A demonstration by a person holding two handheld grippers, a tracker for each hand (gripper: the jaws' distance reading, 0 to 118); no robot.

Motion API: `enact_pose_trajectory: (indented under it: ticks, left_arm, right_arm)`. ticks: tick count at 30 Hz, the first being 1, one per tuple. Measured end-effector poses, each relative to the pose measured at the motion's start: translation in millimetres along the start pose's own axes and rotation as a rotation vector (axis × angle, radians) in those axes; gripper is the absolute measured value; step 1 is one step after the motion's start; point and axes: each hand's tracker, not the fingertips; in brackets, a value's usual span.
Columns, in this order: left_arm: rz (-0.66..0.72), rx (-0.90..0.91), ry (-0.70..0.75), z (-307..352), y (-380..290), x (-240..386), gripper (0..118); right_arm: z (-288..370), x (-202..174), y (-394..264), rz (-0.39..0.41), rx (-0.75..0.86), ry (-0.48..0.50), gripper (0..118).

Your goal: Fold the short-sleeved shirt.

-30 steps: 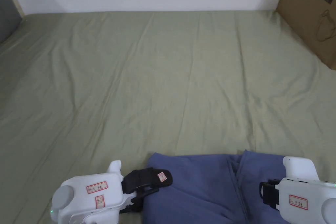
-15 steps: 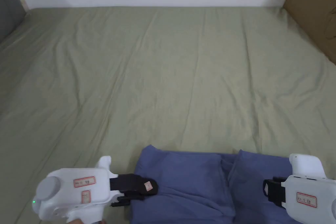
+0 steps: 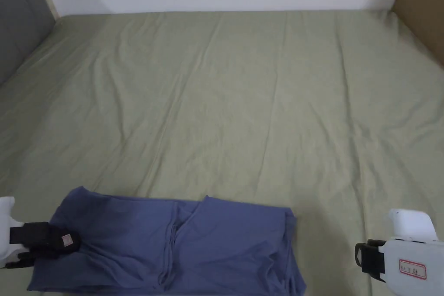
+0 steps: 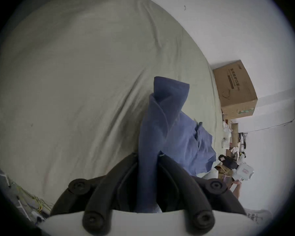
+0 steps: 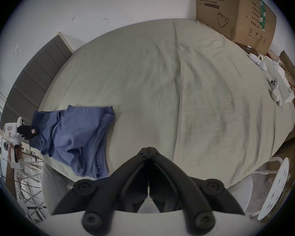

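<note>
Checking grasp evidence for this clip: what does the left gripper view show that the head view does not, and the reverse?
Left gripper view alone: blue cloth of the shirt running between the left gripper's two jaws, which press on it, plus a lifted fold standing above them. Head view alone: the shirt spread along the near edge of the green sheet, and the gap between it and the right gripper. Both: the shirt, the sheet, the cardboard box and the right gripper, apart from the cloth.
</note>
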Motion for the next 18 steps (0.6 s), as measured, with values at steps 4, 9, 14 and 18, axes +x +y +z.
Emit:
enact_pose_trajectory:
  ticks: [4, 9, 14, 18]
  left_arm:
    - [-0.045, 0.003, 0.068, 0.2, -4.1, 30.7, 8]
    - [-0.093, 0.027, 0.021, 15.0, -9.4, 101.2, 8]
    - [-0.175, 0.033, -0.066, 3.7, -25.1, 193.8, 8]
    - [-0.251, -0.080, -0.131, -46.9, -42.7, 251.1, 8]
  right_arm:
    - [-2.0, 1.6, -3.0, -0.002, -0.012, 0.009, 0]
    - [0.8, 14.9, -4.6, -0.023, -0.002, 0.022, 0]
    - [10.9, 36.4, -2.4, -0.074, 0.033, 0.037, 0]
    - [20.7, 54.8, -4.7, -0.094, 0.060, 0.025, 0]
